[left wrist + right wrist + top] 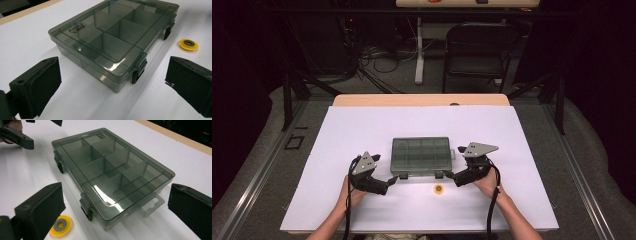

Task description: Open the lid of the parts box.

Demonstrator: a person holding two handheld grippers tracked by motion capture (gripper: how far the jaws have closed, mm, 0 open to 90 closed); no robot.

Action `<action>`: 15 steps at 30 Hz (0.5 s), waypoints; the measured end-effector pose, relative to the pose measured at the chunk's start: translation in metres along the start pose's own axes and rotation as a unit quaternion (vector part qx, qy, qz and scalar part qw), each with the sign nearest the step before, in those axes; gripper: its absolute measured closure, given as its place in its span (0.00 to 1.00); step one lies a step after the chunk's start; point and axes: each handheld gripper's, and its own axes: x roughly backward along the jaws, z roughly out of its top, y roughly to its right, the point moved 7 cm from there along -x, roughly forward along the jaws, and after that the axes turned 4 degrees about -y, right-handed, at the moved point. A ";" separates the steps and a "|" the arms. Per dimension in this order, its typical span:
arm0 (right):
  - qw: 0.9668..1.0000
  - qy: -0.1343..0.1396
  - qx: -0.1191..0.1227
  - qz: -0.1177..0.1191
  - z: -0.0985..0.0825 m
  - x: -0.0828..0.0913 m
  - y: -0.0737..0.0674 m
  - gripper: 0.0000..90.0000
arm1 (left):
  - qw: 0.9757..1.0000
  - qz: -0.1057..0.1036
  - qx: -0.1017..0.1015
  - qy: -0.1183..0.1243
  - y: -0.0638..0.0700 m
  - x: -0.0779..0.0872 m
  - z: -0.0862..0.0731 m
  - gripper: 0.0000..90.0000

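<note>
A smoky transparent compartment box (421, 156) lies closed in the middle of the white sheet, with two black latches on its near side. A small yellow ring with a grey centre (438, 189) lies just in front of it. My left gripper (392, 179) is open at the box's near left corner, with that corner (120, 82) and its latch (138, 71) between the jaws. My right gripper (449, 175) is open at the near right corner, its jaws standing either side of the box (112, 172). The ring (60, 226) lies by the right gripper's left jaw. Neither gripper touches the box.
The white sheet (362, 125) covers a wooden table (362, 100). A clear hang tab (150, 206) sticks out of the box's right end. Beyond the table stand a folding chair (477, 50), a table leg and floor cables.
</note>
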 end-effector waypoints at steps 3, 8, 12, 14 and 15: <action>1.000 -0.009 -0.001 0.005 -0.002 -0.003 -0.001 0.00 | 1.000 -0.003 0.001 -0.006 -0.001 -0.001 -0.001 0.00; 1.000 -0.019 -0.004 0.009 -0.005 -0.004 0.001 0.00 | 1.000 -0.009 0.003 -0.015 -0.003 -0.002 -0.004 0.00; 1.000 -0.025 -0.003 0.008 -0.007 -0.005 0.000 0.00 | 1.000 -0.005 0.002 -0.016 -0.004 -0.002 -0.004 0.00; 1.000 -0.028 -0.001 0.005 -0.007 -0.006 0.000 0.00 | 1.000 0.002 -0.004 -0.013 -0.005 -0.003 -0.002 0.00; 1.000 -0.031 0.000 0.004 -0.007 -0.006 -0.001 0.00 | 1.000 0.003 -0.008 -0.015 -0.006 -0.004 -0.001 0.00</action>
